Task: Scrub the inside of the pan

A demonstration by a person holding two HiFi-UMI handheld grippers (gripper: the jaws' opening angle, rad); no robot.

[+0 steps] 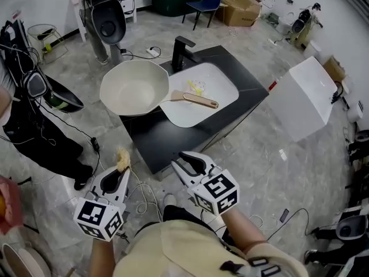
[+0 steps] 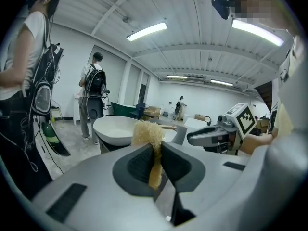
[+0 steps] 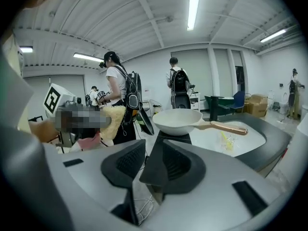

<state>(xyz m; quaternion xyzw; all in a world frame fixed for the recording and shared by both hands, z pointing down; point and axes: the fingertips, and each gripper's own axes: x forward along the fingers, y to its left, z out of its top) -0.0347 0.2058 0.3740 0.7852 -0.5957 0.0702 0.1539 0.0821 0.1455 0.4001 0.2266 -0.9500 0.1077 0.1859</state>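
Observation:
A cream pan (image 1: pixel 134 85) with a copper-coloured handle (image 1: pixel 199 100) rests on the dark counter (image 1: pixel 173 140), its bowl hanging over the counter's left corner. It also shows in the left gripper view, pan (image 2: pixel 115 128), and in the right gripper view, pan (image 3: pixel 178 119). My left gripper (image 1: pixel 119 169) is held short of the counter's near edge. It is shut on a pale yellow fibrous scrubber (image 2: pixel 147 134), whose tuft sticks out past the tips. My right gripper (image 1: pixel 185 165) hovers beside it, jaws a little apart, with nothing between them.
A white sink basin (image 1: pixel 222 85) with a yellow scrap in it lies under the pan handle, with a black faucet (image 1: pixel 181 51) behind. A white box (image 1: pixel 305 97) stands to the right. A person (image 1: pixel 34 126) stands at left, another (image 1: pixel 101 16) behind the pan. Cables trail on the floor.

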